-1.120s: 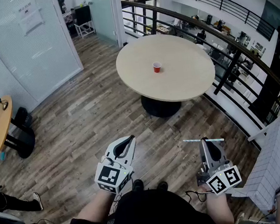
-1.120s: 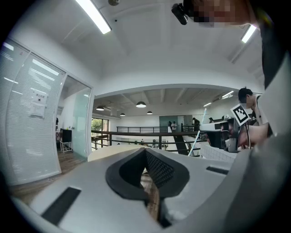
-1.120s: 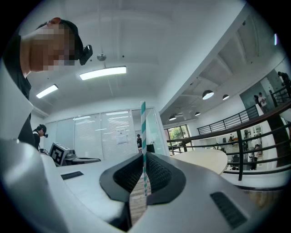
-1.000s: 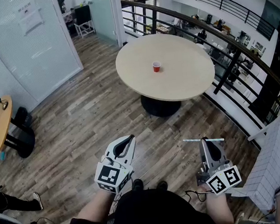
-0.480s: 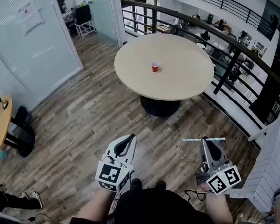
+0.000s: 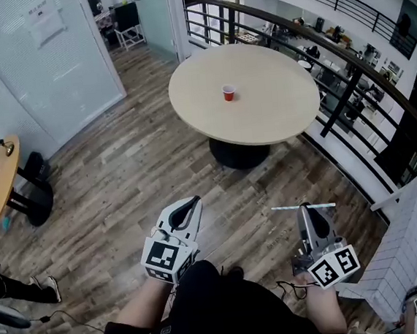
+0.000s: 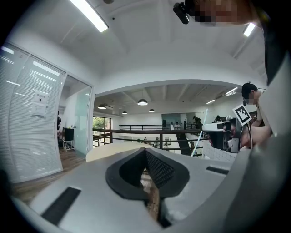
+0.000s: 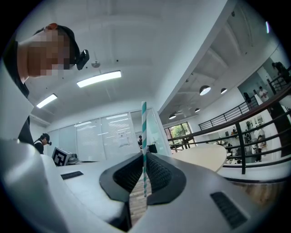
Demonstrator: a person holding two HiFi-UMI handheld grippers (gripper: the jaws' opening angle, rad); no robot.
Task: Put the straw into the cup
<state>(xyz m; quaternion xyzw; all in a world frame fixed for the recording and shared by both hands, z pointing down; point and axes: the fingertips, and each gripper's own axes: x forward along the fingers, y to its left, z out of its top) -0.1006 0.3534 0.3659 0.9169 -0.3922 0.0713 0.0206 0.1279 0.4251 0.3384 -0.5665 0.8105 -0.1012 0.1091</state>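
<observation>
Two hand-held grippers are low in the head view, over the wooden floor (image 6: 122, 185). The right hand-held gripper (image 6: 305, 207) is clamped on the one straw (image 6: 282, 208) (white with teal stripes), which lies crosswise between its tips. The left hand-held gripper (image 6: 191, 201) has its jaws together with nothing in them. One red cup (image 6: 228, 92) stands upright on the round surface (image 6: 269, 105), well apart from both.

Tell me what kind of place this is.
Probably an open office mezzanine: a railing overlooks a lower floor, glass partition walls stand at left, and a round table sits on wood flooring.
</observation>
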